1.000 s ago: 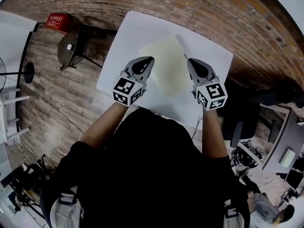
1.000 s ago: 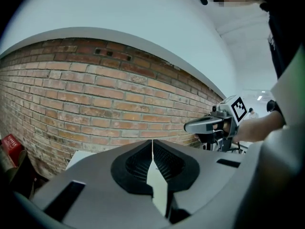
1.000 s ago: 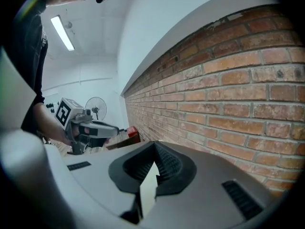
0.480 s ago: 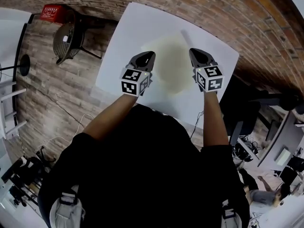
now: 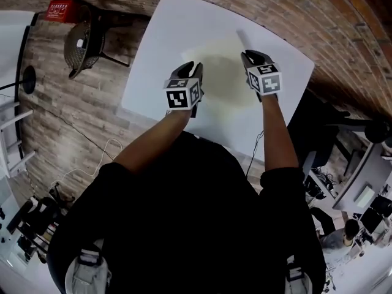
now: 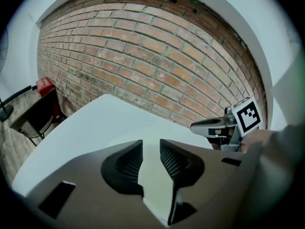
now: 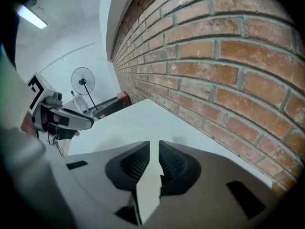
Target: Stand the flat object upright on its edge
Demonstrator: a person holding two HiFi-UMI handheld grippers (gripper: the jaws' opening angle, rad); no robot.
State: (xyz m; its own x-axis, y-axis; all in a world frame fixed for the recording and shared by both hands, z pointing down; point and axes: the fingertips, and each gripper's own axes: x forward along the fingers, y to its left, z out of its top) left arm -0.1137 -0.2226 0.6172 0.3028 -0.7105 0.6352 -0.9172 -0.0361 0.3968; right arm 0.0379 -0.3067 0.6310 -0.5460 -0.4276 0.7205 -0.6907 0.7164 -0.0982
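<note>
A pale yellow-green flat sheet (image 5: 222,72) lies flat on the white table (image 5: 165,35). My left gripper (image 5: 195,70) hovers at the sheet's left edge and my right gripper (image 5: 247,57) at its right edge. In the left gripper view the left gripper (image 6: 151,145) has its jaws opening, with a narrow gap and nothing between them. The right gripper view shows the right gripper (image 7: 154,147) opening too, its slim gap empty. Each gripper shows in the other's view: the right gripper (image 6: 206,126) and the left gripper (image 7: 78,122).
A brick wall runs along the table's far side. A dark mesh chair (image 5: 81,45) and a red box (image 5: 61,9) stand on the wooden floor to the left. A standing fan (image 7: 83,81) is further off. Desks with cables sit at the right.
Both grippers have moved forward over the table and now flank the sheet's far half. The sheet has not moved.
</note>
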